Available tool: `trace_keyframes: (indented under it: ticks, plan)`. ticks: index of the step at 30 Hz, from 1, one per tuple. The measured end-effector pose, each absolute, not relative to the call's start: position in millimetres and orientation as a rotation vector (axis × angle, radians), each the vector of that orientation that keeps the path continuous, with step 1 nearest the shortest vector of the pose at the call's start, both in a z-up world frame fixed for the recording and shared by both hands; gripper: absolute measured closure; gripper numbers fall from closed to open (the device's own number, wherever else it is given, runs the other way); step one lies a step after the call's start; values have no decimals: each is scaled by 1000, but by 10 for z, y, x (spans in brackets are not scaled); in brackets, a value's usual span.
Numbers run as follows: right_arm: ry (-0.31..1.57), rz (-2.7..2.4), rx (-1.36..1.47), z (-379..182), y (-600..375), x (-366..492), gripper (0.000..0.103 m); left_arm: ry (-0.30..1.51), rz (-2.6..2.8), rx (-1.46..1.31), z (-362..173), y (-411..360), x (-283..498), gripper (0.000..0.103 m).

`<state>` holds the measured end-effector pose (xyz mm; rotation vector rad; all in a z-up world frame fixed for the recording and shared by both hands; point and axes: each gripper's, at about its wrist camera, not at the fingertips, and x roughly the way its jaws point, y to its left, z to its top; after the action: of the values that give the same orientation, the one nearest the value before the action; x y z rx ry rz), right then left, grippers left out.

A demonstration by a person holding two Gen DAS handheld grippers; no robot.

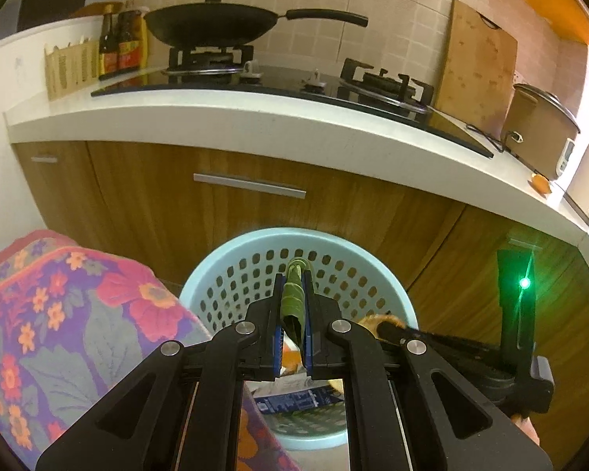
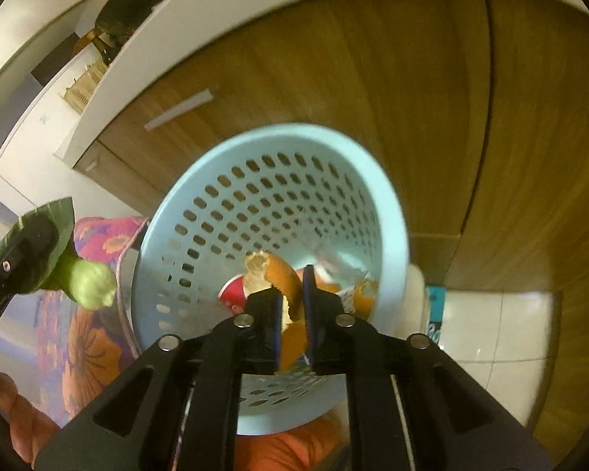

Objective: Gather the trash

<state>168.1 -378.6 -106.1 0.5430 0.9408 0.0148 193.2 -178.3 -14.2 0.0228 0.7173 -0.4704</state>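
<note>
A light blue perforated basket (image 1: 224, 251) (image 2: 396, 212) stands on the floor in front of the wooden cabinets. My left gripper (image 1: 293, 278) (image 2: 47, 235) hovers over its rim, shut on a folded green leaf (image 1: 292, 302) with a pale stalk end (image 2: 94, 282). My right gripper (image 2: 292, 286) (image 1: 385, 327) points down into the basket. A curled orange peel (image 2: 284, 278) (image 1: 373, 320) sits between its jaws, leaning on the left pad with a gap at the right pad. A red cup (image 2: 233, 294), more peel (image 2: 363, 294) and a blue printed wrapper (image 1: 294, 400) lie inside the basket.
Floral cloth (image 1: 59, 314) crowds the basket's left side. The white counter (image 1: 216, 125) above carries a hob with a wok (image 1: 216, 25), a cutting board (image 1: 479, 62), a rice cooker (image 1: 538, 129) and an orange scrap (image 1: 540, 183). Pale tiled floor (image 2: 498, 325) lies right of the basket.
</note>
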Motion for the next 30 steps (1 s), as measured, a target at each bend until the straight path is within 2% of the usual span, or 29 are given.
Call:
trace_keyframes:
  ticks: [1,3,4,6,7,9,10,11,12,13,18,25,30]
  plan:
    - [949,16,544,-1079,-3777,1682,88,718,-470,21,-144,-1781,1946,97]
    - [960,7,537,-1099,-3763,1674,75,720,-471,18,-143,-1784,1984,97]
    - [958,-3,536,-1094,-3764,1668,71,721,-470,19,-147,-1793,1998,97]
    - [931,-10,539,-1045,-3779,1619,53,725,-470,19,-160,-1805,2027,97]
    - [915,-13,541,-1006,-3794,1588,50,727,-467,22,-170,-1813,2038,97]
    - [885,-11,539,-919,-3808,1531,50,729,-469,23,-196,-1829,2050,92]
    - [876,-10,540,-880,-3817,1510,50,738,-474,27,-216,-1843,2067,78]
    - [869,-7,541,-846,-3824,1490,50,746,-468,32,-240,-1853,2078,57]
    - [861,-6,543,-809,-3827,1468,50,748,-453,34,-267,-1854,2090,49]
    - [854,-5,543,-777,-3830,1446,50,757,-444,31,-316,-1846,2108,45]
    - [829,-7,526,-648,-3810,1319,50,796,-432,9,-397,-1739,2111,46]
    - [795,-3,503,-450,-3712,1181,49,737,-418,-12,-168,-1504,1839,43]
    - [734,-1,424,-168,-3485,1019,44,651,-403,-59,78,-1203,1448,30]
